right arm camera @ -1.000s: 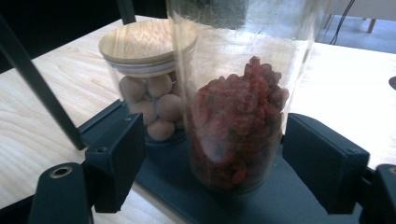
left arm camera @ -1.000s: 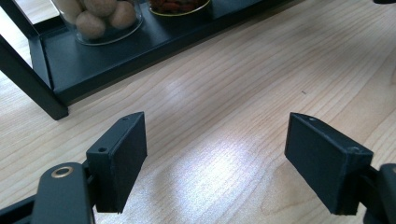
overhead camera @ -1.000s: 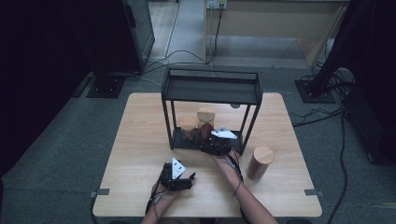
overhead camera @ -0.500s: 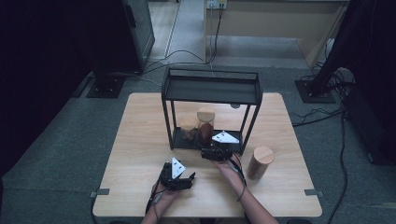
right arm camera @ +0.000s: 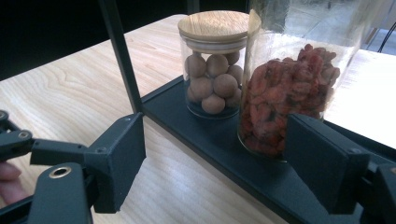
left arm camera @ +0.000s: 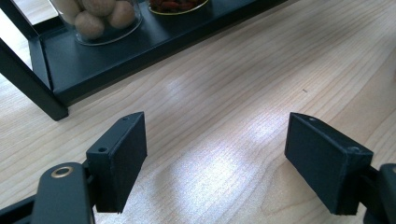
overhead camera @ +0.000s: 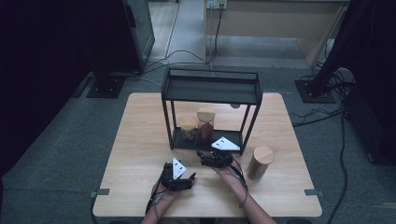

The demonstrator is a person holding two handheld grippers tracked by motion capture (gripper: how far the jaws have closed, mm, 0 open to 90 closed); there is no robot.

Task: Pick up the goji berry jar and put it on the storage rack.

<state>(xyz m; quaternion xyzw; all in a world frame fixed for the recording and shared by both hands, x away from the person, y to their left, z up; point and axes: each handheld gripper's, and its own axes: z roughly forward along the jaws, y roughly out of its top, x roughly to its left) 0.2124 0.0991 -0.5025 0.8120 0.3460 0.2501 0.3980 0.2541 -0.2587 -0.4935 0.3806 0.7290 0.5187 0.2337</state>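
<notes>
Two jars, the walnut jar (right arm camera: 213, 70) and the red-berry jar (right arm camera: 292, 88), already stand on the bottom tray of the black rack (overhead camera: 210, 86), while the lidded canister (overhead camera: 259, 162) waits right of it; both the right gripper (overhead camera: 215, 158) and left gripper (overhead camera: 177, 173), just before the rack, gape empty.

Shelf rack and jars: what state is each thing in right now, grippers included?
Shelf rack: upright on the table, top tray bare.
Nut jar: upright on the bottom shelf, wooden lid on.
Red-berry jar: upright on the bottom shelf beside the nut jar.
Third jar: upright on the table, lid on.
Left gripper: jaws open, nothing between them.
Right gripper: jaws open, facing the red-berry jar.
</notes>
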